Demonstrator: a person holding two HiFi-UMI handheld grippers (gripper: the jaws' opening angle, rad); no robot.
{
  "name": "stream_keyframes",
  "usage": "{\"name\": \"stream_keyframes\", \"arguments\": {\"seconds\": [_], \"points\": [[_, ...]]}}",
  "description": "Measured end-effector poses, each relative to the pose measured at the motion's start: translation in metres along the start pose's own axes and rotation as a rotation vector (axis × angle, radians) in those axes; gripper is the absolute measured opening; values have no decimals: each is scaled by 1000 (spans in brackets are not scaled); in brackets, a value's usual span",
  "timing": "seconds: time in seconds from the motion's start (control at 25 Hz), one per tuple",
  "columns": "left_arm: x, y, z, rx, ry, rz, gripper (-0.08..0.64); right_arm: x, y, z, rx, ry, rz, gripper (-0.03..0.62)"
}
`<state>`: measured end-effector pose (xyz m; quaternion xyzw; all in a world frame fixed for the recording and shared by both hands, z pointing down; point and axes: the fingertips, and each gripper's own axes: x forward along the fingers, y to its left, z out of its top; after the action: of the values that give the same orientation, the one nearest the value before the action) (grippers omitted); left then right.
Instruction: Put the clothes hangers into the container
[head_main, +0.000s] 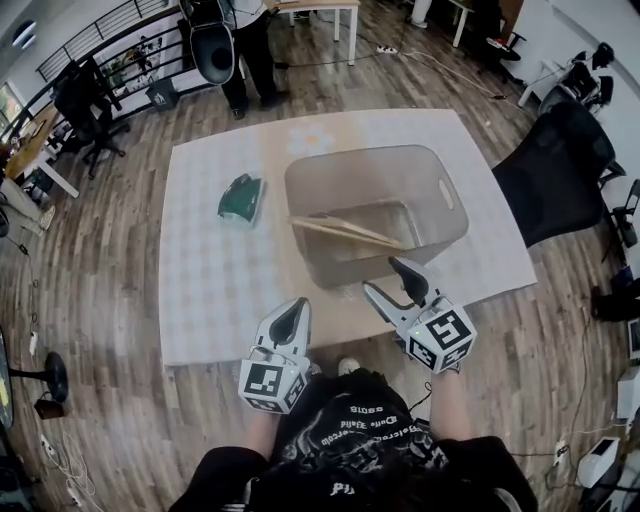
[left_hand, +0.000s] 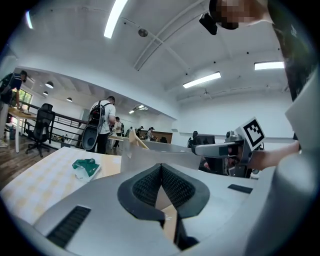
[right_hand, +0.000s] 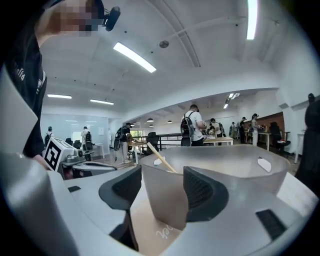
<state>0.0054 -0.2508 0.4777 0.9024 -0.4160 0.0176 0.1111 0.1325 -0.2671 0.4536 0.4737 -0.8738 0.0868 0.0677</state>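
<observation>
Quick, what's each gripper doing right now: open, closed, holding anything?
Left gripper: shut, nothing between its jaws.
Right gripper: open; the corner of the container shows between its jaws, but they are not gripping it.

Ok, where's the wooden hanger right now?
In the head view, the wooden hanger lies inside the grey container at mid-frame. It slants across the container's near left part, to the right of the green bundle.

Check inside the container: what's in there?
Wooden hangers lie across the container, how many is unclear. Anything beneath them is covered, and the frosted near wall blurs the floor.
</observation>
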Motion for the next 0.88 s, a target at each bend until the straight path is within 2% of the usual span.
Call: {"name": "stream_keyframes", "arguments": {"seconds": [0.2,0.4,0.56,0.64,0.76,0.88], "points": [[-5,-2,-12,14,-20,32,20,-14,-3,-34,64,-14,-97,268],[-4,-8,-27,-7,6,3,20,-15,-2,-68,54,41,-160,268],[0,-11,-27,4,10,-16,20,-17,-4,-71,45,34,-192,261],[2,-11,-23,6,5,-21,20,-16,-3,-69,26,40,-189,217],[4,-13,-18,11,-3,-17,20,-14,1,-65,58,27,-153,127],[5,-15,-21,17,0,-21,20,-13,-1,-64,65,24,-156,54]]}}
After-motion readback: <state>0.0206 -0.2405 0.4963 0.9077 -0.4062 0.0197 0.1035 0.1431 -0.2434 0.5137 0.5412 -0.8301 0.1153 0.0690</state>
